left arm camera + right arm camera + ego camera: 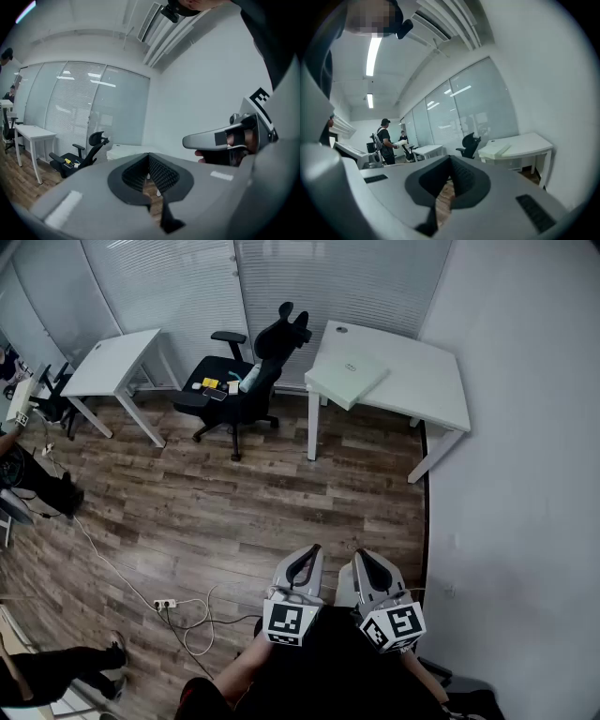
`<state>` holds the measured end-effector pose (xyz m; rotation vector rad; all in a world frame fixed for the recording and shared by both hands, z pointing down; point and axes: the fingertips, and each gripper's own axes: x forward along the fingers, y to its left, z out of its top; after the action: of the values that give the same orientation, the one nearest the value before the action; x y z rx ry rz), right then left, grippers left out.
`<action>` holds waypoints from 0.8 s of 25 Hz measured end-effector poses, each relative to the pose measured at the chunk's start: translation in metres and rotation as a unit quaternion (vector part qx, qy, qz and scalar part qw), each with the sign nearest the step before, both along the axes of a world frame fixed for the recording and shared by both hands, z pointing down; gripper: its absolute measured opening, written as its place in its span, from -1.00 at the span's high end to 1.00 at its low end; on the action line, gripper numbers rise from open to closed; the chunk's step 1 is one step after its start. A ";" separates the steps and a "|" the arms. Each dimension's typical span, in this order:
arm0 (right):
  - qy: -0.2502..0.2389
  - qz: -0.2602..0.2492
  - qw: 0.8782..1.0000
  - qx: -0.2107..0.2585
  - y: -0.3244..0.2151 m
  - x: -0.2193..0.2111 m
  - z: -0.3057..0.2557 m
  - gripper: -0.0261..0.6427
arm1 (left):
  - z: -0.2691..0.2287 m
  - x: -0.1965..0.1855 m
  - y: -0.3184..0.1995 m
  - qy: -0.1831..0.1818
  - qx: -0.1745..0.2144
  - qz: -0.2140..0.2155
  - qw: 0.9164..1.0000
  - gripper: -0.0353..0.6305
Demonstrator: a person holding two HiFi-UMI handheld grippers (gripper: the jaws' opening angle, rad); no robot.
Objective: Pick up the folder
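Small white table: far ahead of the left gripper and well off to its left, against the blinds.
Power strip: on the wood floor, a short way left of the left gripper, with a white cable looped beside it.
Office chair: black, far ahead and a little left of the left gripper. Small items lie on its seat (too small to name).
Left gripper: held low and nearly level. Its jaws are pressed together at the tips, with nothing between them.
Folder: pale and lying flat on the left corner of the white desk. It is far ahead of both grippers, roughly in line with the gap between them, and neither touches it.
Right gripper: just beside the left gripper, on its right. Its jaws are also closed tip to tip and hold nothing.
White desk: far ahead of the right gripper, set against the wall.
Wall: plain white, close on the right gripper's right side.
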<state>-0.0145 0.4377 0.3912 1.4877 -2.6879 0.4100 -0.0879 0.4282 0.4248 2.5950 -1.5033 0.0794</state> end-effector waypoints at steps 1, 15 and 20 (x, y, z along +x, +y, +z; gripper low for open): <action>-0.001 0.001 1.000 0.000 0.001 0.001 0.000 0.93 | 0.000 0.001 0.001 -0.001 0.000 0.002 1.000 0.88; 0.001 0.007 1.000 0.001 0.001 0.009 0.001 0.93 | 0.002 0.010 0.000 0.001 0.001 0.010 1.000 0.88; 0.003 0.002 1.000 -0.002 -0.004 0.010 0.005 0.93 | 0.007 0.008 -0.006 0.003 -0.007 0.000 1.000 0.88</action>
<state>-0.0047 0.4341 0.3960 1.4898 -2.6786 0.4098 -0.0798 0.4221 0.4320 2.5826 -1.4949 0.0826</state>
